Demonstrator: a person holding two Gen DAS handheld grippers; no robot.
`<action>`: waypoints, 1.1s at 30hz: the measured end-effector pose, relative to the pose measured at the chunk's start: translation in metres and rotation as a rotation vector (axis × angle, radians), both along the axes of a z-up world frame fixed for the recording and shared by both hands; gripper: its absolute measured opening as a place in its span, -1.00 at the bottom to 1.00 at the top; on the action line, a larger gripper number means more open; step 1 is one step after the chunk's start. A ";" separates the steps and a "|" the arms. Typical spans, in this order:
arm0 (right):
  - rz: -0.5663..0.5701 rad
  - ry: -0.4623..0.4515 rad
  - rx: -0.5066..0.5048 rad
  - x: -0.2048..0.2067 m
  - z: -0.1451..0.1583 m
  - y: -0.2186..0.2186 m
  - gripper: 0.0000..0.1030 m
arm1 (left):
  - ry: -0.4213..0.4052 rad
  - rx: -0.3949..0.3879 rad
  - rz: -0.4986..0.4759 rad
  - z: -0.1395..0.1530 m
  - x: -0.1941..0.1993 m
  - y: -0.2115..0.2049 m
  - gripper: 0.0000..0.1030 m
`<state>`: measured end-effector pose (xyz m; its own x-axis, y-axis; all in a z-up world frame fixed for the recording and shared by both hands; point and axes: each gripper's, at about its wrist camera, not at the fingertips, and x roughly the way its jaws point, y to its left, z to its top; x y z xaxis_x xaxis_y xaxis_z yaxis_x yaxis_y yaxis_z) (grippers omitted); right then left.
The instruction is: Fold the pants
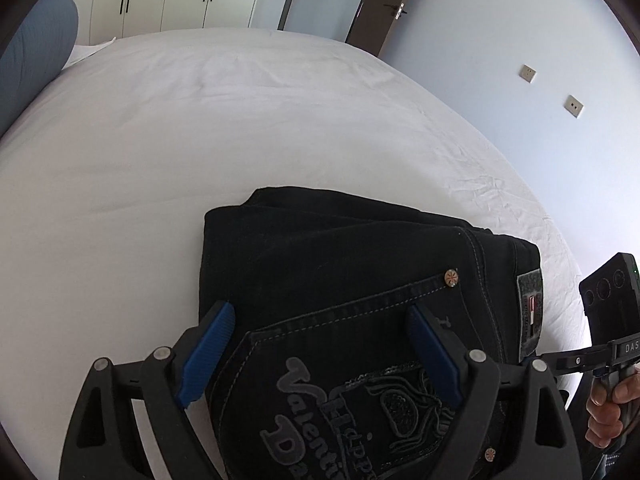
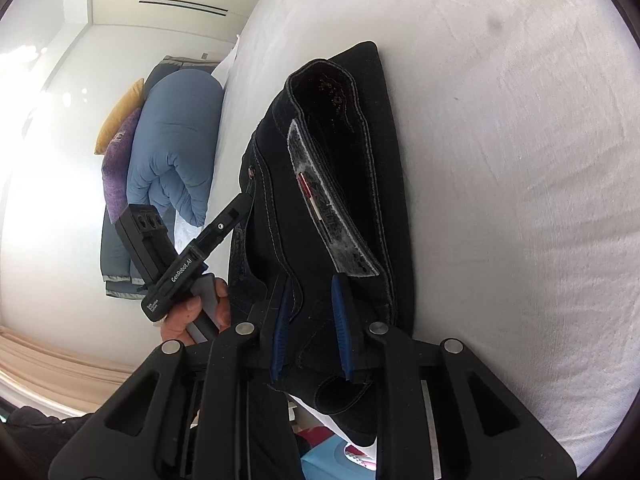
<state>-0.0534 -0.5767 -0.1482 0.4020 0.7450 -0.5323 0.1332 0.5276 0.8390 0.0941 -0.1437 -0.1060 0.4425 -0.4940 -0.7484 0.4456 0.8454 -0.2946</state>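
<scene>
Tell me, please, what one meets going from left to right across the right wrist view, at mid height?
Purple cushion → blue rolled duvet → left gripper → black jeans → white bed sheet.

One pair of black pants (image 1: pixel 360 280) lies folded on one bed (image 1: pixel 200 128) with a white sheet. Two tools show: the left tool (image 1: pixel 320 356) and the right tool (image 2: pixel 310 328), each with two blue pads, four pads in all. Two copper rivets (image 1: pixel 451 278) show on the pants in the left wrist view, along with one waistband label (image 1: pixel 530 312) and one embroidered back pocket (image 1: pixel 352 392). Two wall sockets (image 1: pixel 529 73) sit on the blue wall, and one door handle (image 1: pixel 397 10) on the one dark door. By the bed's head: one blue bolster (image 2: pixel 176 148), one purple cushion (image 2: pixel 120 160), one yellow cushion (image 2: pixel 120 114)
</scene>
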 end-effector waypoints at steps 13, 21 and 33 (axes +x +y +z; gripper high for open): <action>-0.016 0.001 -0.036 -0.003 0.007 0.010 -0.65 | -0.088 0.111 -0.009 0.017 -0.079 0.019 0.17; -0.023 0.005 -0.036 -0.005 0.008 0.014 -0.65 | -0.198 0.212 0.023 0.007 -0.124 0.021 -0.10; -0.101 -0.167 -0.102 -0.016 0.077 -0.008 0.96 | -0.122 0.229 0.130 0.060 -0.085 0.056 0.98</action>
<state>-0.0698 -0.5852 -0.0710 0.5606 0.6424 -0.5225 0.0527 0.6020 0.7968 0.0094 -0.0875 -0.0460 0.5846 -0.2518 -0.7712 0.3495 0.9361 -0.0408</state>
